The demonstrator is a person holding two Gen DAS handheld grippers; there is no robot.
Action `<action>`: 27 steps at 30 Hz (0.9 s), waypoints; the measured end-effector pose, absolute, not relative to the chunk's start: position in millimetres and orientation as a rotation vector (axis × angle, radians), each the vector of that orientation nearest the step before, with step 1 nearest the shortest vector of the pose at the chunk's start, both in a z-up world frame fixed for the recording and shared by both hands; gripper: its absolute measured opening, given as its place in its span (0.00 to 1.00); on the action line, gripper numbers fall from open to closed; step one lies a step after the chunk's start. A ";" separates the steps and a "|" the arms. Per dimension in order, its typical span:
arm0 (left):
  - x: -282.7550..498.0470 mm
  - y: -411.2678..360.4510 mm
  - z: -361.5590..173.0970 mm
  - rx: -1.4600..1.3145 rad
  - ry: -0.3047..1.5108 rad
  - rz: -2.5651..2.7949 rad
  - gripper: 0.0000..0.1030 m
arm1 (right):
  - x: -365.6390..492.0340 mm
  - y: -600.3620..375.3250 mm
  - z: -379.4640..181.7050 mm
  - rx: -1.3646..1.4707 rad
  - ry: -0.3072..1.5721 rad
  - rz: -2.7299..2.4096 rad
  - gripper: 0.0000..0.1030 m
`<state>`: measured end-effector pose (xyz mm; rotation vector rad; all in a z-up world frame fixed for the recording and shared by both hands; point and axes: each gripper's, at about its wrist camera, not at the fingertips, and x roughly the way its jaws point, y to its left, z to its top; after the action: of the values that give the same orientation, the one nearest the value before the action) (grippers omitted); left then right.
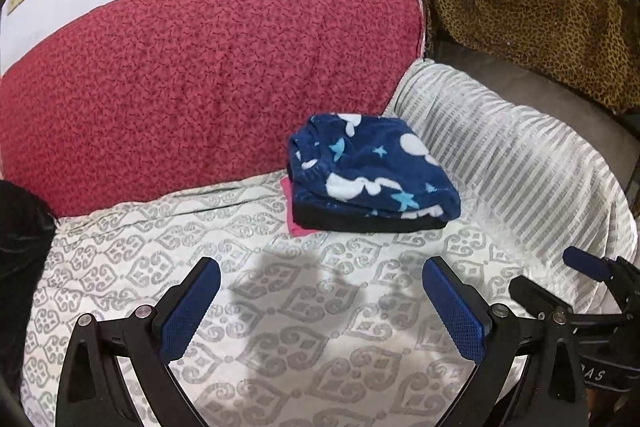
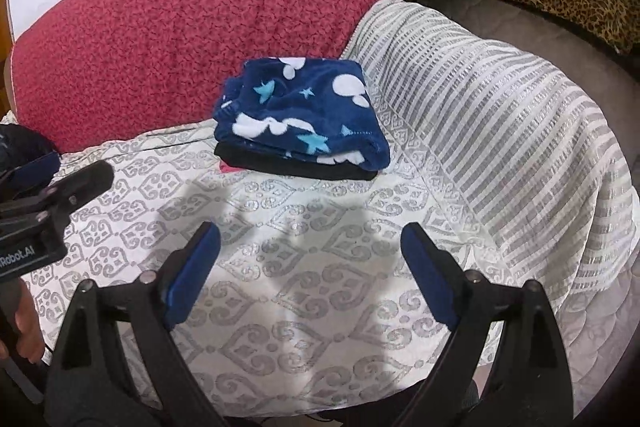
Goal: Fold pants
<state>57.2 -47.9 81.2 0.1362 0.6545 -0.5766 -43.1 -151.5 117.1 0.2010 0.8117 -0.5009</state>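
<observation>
Folded navy fleece pants (image 1: 368,167) with white and light-blue stars lie on top of a small stack at the back of the bed; they also show in the right wrist view (image 2: 304,119). Under them is a folded black garment (image 1: 360,223) and a pink one (image 1: 294,215). My left gripper (image 1: 320,279) is open and empty, held above the patterned sheet in front of the stack. My right gripper (image 2: 310,239) is open and empty too, beside the left one (image 2: 60,187).
The bed has a white sheet with grey ornaments (image 1: 280,327) and a striped cover (image 1: 500,163) on the right. A red patterned headboard cushion (image 1: 200,75) stands behind. A leopard-print cloth (image 1: 540,7) hangs at the back right. A dark garment (image 1: 20,227) lies at the left edge.
</observation>
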 end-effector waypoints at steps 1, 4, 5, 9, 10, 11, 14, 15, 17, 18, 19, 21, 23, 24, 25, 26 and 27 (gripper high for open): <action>57.4 -48.2 78.5 0.138 0.663 -0.577 1.00 | -43.5 -151.8 115.2 0.204 0.814 -0.505 0.89; 59.5 -48.9 71.3 0.142 0.692 -0.581 1.00 | -43.8 -152.6 112.6 0.208 0.820 -0.511 0.89; 59.8 -49.3 69.6 0.143 0.697 -0.580 1.00 | -43.8 -152.5 112.3 0.208 0.819 -0.514 0.89; 59.7 -50.0 68.3 0.146 0.699 -0.585 1.00 | -44.3 -151.9 114.6 0.204 0.806 -0.529 0.89; 59.5 -50.3 68.7 0.147 0.698 -0.586 1.00 | -44.5 -151.4 115.4 0.204 0.801 -0.529 0.89; 58.9 -50.5 69.3 0.148 0.695 -0.584 1.00 | -44.6 -151.1 116.1 0.204 0.797 -0.529 0.89; 57.5 -50.3 69.6 0.151 0.690 -0.574 1.00 | -46.0 -149.8 116.6 0.209 0.790 -0.531 0.89; 57.6 -50.0 69.0 0.150 0.693 -0.573 1.00 | -46.9 -150.1 116.2 0.215 0.790 -0.530 0.89; 57.4 -50.0 66.9 0.145 0.703 -0.581 1.00 | -47.6 -150.9 115.3 0.226 0.791 -0.530 0.89; 57.4 -49.9 66.0 0.141 0.704 -0.584 1.00 | -48.1 -151.3 115.1 0.231 0.792 -0.530 0.89; 57.0 -49.8 65.4 0.141 0.704 -0.585 1.00 | -48.8 -151.5 114.9 0.235 0.791 -0.531 0.89; 55.2 -50.6 64.2 0.146 0.702 -0.588 1.00 | -49.6 -150.9 114.6 0.238 0.790 -0.533 0.89; 53.7 -51.3 63.9 0.150 0.700 -0.590 1.00 | -49.3 -150.8 114.6 0.239 0.791 -0.533 0.89; 52.9 -51.5 63.9 0.151 0.699 -0.593 1.00 | -49.4 -150.3 114.5 0.240 0.792 -0.530 0.89; 52.1 -51.6 64.0 0.151 0.698 -0.595 1.00 | -49.5 -150.3 114.4 0.240 0.792 -0.529 0.89; 51.3 -51.6 64.2 0.152 0.696 -0.595 1.00 | -49.5 -149.9 114.2 0.240 0.792 -0.528 0.89; 50.6 -51.0 64.4 0.154 0.694 -0.594 1.00 | -49.5 -149.3 113.4 0.240 0.793 -0.527 0.89</action>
<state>50.6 -51.0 64.4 0.1537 0.6938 -0.5944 -49.5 -149.3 113.4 0.2403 0.7930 -0.5272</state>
